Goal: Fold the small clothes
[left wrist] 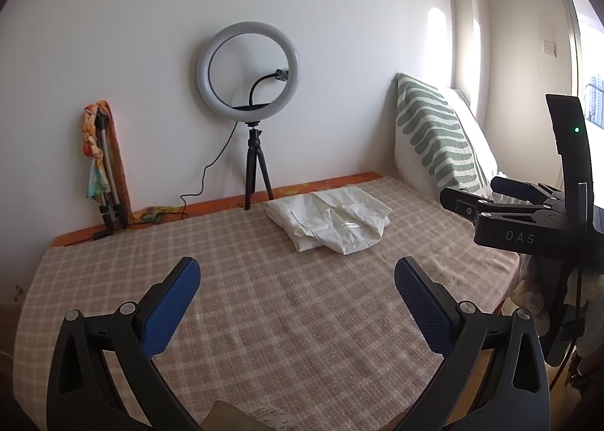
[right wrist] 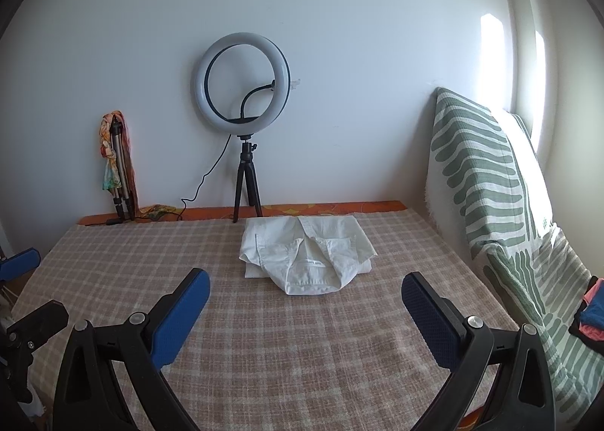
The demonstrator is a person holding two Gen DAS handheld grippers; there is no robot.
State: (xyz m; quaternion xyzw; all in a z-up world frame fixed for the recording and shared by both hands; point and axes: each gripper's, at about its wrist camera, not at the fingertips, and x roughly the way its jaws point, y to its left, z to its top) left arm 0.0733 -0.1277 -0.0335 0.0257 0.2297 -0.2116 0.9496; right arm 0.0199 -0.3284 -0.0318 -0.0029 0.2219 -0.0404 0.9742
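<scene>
The shirt (right wrist: pixel 307 253) lies folded at the far middle of the bed (right wrist: pixel 264 355), probably finished, though its underside is hidden. Both the left gripper (left wrist: pixel 297 302) and the right gripper (right wrist: pixel 305 317) hang wide and empty, near, leaving it alone.

Folded white shirt (right wrist: pixel 307 253) on checked bedcover (right wrist: pixel 302 348)

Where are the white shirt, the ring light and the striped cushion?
white shirt (right wrist: pixel 307 255), right wrist view, on its folded front.
ring light (right wrist: pixel 242 82), right wrist view, on the ring's lower left rim.
striped cushion (left wrist: pixel 434 136), left wrist view, on its patterned face.
</scene>
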